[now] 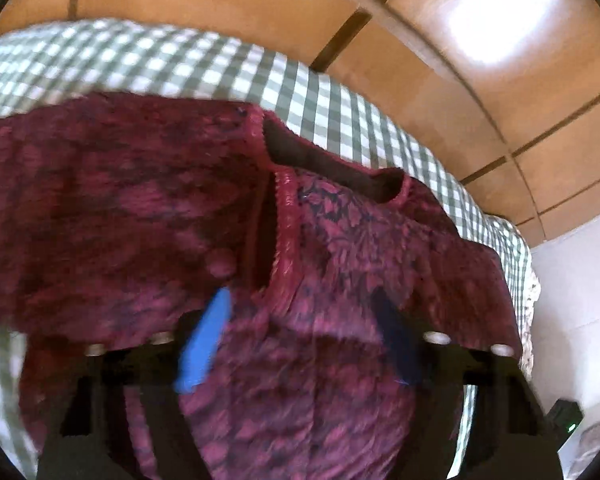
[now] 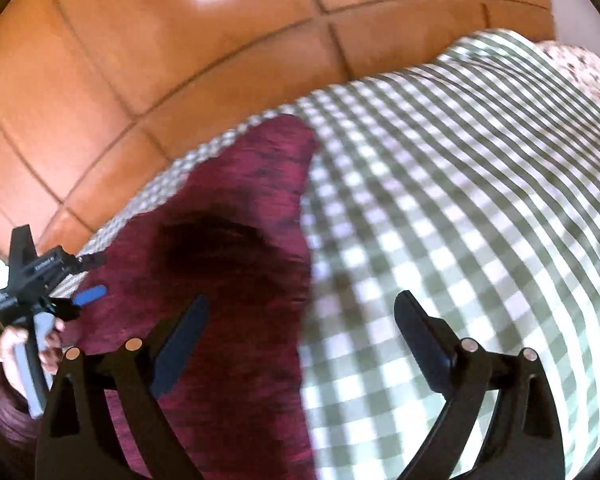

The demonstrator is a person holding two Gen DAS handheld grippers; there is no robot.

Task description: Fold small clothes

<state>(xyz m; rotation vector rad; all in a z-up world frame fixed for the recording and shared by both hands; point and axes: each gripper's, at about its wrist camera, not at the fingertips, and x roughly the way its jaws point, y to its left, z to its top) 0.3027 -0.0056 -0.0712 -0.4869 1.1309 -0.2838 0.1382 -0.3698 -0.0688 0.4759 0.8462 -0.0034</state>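
Observation:
A maroon patterned knit garment [image 1: 120,200] lies spread on a green-and-white checked cloth [image 1: 180,64], its neck opening [image 1: 332,168] towards the far edge. My left gripper [image 1: 300,294] has its blue finger [image 1: 208,336] and dark finger [image 1: 396,340] standing apart, with a raised fold of the garment filling the gap. Blur hides whether the pads press on it. In the right wrist view the garment [image 2: 240,200] runs up the left side. My right gripper [image 2: 300,320] hangs open over its right edge, gripping nothing. A hand [image 2: 10,344] holds the left gripper [image 2: 100,275] at the garment's left edge.
The checked cloth [image 2: 460,200] covers a raised surface that drops off to an orange tiled floor [image 2: 140,60]. A floral fabric [image 2: 580,68] shows at the far right corner. A white surface [image 1: 572,280] and a dark device with a green light [image 1: 566,416] sit at the right.

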